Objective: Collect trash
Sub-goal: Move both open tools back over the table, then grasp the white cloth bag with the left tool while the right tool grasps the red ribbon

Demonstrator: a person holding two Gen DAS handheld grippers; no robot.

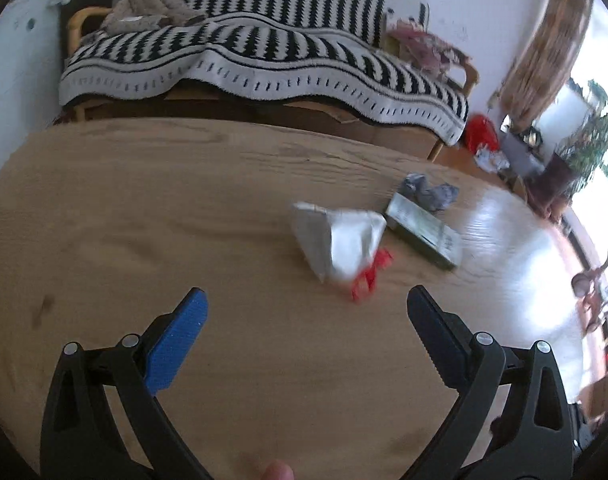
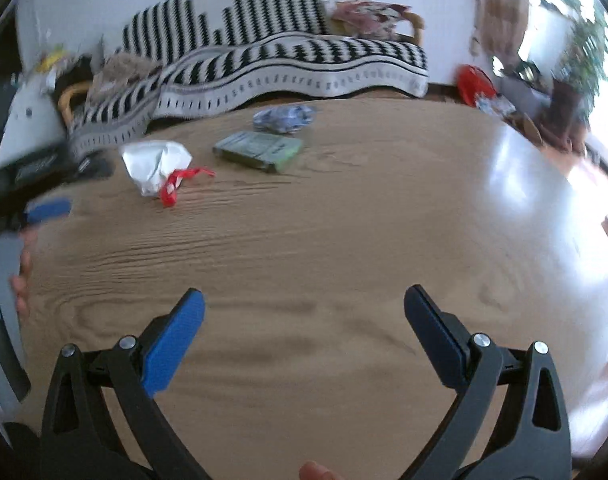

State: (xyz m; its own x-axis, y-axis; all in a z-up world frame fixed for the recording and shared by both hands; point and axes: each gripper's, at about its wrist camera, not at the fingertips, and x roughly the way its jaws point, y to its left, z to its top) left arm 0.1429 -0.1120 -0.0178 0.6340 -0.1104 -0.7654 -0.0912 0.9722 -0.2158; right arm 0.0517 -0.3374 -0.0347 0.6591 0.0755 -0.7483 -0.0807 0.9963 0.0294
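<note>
Left tongs (image 1: 305,300) spread wide over bare wood, nothing between the blue pads; a fingertip shows at the 6 o'clock edge of the left wrist view. Right tongs (image 2: 304,298) likewise wide apart and empty, above the desk (image 2: 343,240), also with a fingertip at 6 o'clock. In the left wrist view, just past the tongs toward 1 o'clock, lies a crumpled white wrapper (image 1: 337,238) with a red strip (image 1: 369,276) touching its near edge. Beyond it at 2 o'clock, a flat green packet (image 1: 423,230), close beside the wrapper; whether they touch cannot be told. Behind the packet, a grey crumpled wad (image 1: 429,192), touching or nearly so. In the right wrist view the same trash sits far across the desk: wrapper (image 2: 156,164) and red strip (image 2: 180,184) at 11 o'clock, green packet (image 2: 260,150) at 12, wad (image 2: 284,118), bluish here, behind it near the far desk edge. Left tongs' blue pad (image 2: 48,210) shows at 9 o'clock there, blurred. Past the desk, a sofa under a black-and-white striped blanket (image 1: 264,52). A red object (image 1: 479,130) on the floor at 2 o'clock.
</note>
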